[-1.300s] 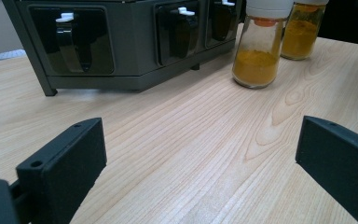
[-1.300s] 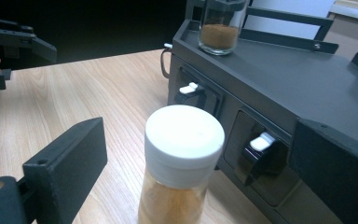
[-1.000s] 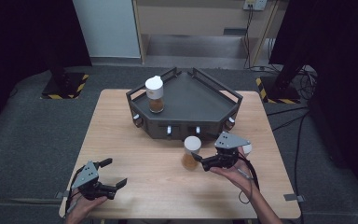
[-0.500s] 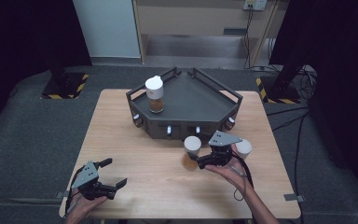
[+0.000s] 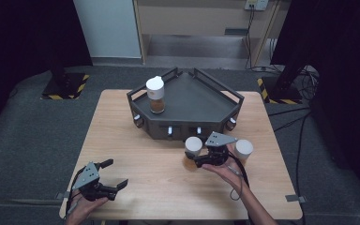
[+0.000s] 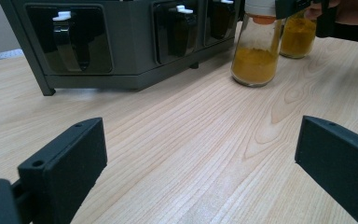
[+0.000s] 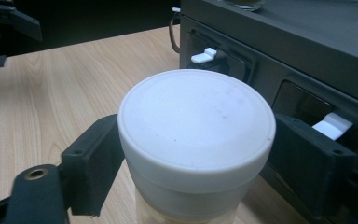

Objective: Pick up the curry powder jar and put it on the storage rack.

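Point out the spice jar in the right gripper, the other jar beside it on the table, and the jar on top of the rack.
Gripped spice jar (image 7: 196,116): right gripper view, white lid top.
Second table jar (image 5: 244,148): high view, white lid.
Rack-top jar (image 5: 155,86): high view, white lid.

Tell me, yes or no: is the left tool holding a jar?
No, the left tool is open over bare table; the jars stand farther off.
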`<state>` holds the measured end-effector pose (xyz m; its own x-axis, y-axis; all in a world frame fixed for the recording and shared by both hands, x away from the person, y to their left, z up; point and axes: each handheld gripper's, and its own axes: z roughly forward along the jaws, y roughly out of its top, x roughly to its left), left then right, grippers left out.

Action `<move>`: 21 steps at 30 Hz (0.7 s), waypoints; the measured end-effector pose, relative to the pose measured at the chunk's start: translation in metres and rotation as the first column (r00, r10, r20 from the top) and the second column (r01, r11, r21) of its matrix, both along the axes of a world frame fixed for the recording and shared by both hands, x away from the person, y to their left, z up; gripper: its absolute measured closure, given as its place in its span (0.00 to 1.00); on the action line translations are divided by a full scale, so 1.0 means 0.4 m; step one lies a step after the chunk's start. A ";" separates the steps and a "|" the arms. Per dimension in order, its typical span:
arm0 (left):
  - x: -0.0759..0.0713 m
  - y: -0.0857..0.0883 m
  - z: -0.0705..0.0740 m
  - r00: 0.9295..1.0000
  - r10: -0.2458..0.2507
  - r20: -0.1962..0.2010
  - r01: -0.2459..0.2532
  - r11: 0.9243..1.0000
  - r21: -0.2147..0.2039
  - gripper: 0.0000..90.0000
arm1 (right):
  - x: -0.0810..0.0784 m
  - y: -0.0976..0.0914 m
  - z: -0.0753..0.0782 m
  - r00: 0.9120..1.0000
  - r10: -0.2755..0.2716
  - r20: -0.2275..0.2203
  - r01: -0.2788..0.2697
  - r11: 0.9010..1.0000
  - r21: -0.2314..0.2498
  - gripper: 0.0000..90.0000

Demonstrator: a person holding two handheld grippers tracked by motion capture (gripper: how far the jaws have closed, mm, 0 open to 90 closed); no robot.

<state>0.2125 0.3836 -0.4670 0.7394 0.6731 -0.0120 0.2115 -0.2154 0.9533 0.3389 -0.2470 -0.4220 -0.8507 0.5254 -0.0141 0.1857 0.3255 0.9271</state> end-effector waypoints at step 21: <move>0.000 -0.001 0.001 1.000 -0.001 -0.002 0.001 1.000 0.006 0.01 | 0.006 0.003 -0.006 1.000 0.011 -0.013 -0.011 1.000 0.020 0.37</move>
